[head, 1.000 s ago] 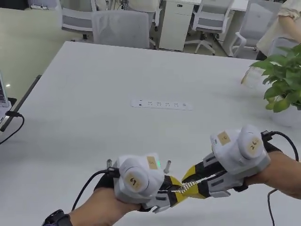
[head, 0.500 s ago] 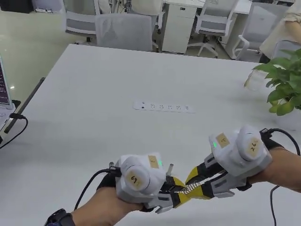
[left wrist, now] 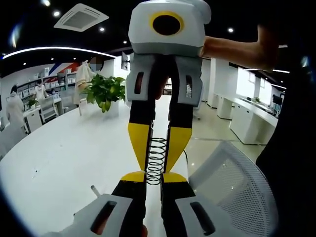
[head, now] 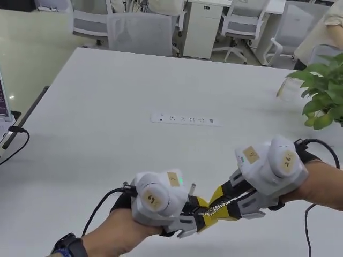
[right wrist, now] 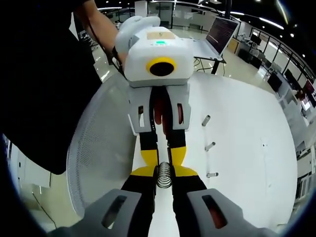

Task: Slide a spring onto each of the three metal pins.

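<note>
left hand-held gripper (left wrist: 154,178) is clamped on one end of the spring (left wrist: 157,158), which is held above the table (head: 161,80). right hand-held gripper (right wrist: 164,174) is closed on the rest of the coil. three metal pins (right wrist: 210,146) are seen on the table, partly hidden behind the left hand-held gripper in the head view.

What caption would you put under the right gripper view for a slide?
Left gripper and right gripper hold one spring between them, three metal pins waiting on the white table.
</note>
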